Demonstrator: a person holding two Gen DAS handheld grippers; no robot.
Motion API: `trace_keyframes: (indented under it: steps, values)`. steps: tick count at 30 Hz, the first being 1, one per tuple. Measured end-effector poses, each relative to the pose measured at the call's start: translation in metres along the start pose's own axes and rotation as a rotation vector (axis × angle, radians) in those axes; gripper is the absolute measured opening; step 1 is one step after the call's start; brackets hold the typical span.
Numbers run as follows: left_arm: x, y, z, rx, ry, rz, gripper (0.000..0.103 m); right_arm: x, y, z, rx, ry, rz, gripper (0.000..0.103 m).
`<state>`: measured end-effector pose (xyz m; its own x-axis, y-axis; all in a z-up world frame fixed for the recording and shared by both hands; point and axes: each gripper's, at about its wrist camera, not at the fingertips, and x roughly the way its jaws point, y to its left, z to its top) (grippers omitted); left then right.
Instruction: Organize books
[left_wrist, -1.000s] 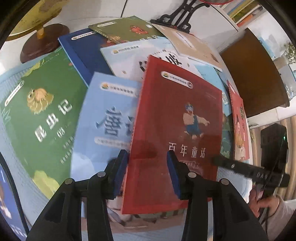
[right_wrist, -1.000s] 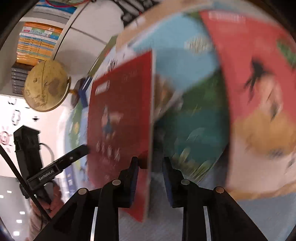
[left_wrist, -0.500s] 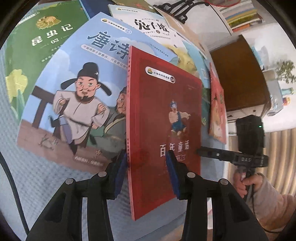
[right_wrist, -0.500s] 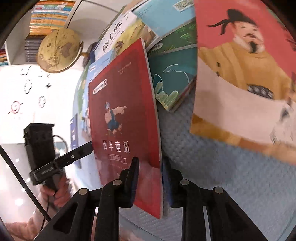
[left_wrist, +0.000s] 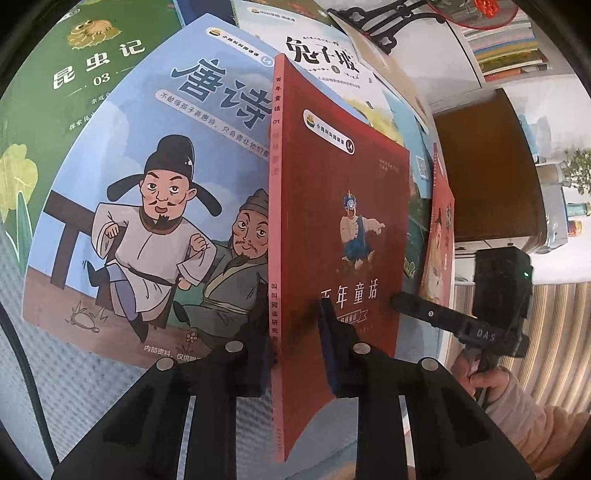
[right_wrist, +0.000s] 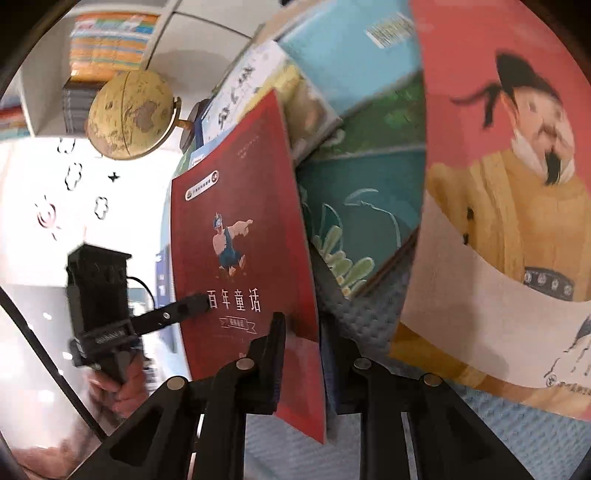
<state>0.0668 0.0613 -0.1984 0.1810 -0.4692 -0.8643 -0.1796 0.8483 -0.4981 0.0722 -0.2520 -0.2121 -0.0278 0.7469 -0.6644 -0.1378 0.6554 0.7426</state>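
A thin red storybook (left_wrist: 340, 229) stands on edge above scattered books on the mat (left_wrist: 55, 369). The left gripper (left_wrist: 295, 343) and right gripper (right_wrist: 301, 354) are both closing on its lower edges. Uneven squeeze could buckle or drop it.

Books cover most of the bench (left_wrist: 44, 369): the blue book (left_wrist: 147, 206) lies just left of the upright red book (left_wrist: 340, 236), the green book (left_wrist: 74, 92) beyond it. Bare padded mat stays free only at the near edge. To the right, the pink book (right_wrist: 498, 221) and teal book (right_wrist: 362, 221) crowd in. A globe (right_wrist: 129, 114) and a black stand (left_wrist: 384, 22) block the far side.
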Motion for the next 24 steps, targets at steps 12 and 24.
trace_keyframes:
  steps: [12,24]
  values:
    - [-0.017,-0.048,-0.055,0.095,-0.011,0.229,0.021,-0.024,0.027,-0.027,-0.120,-0.034,0.048,0.011]
    - [0.004,-0.029,-0.086,0.060,0.089,0.222,0.024,0.002,0.012,-0.062,-0.094,0.074,0.012,0.012]
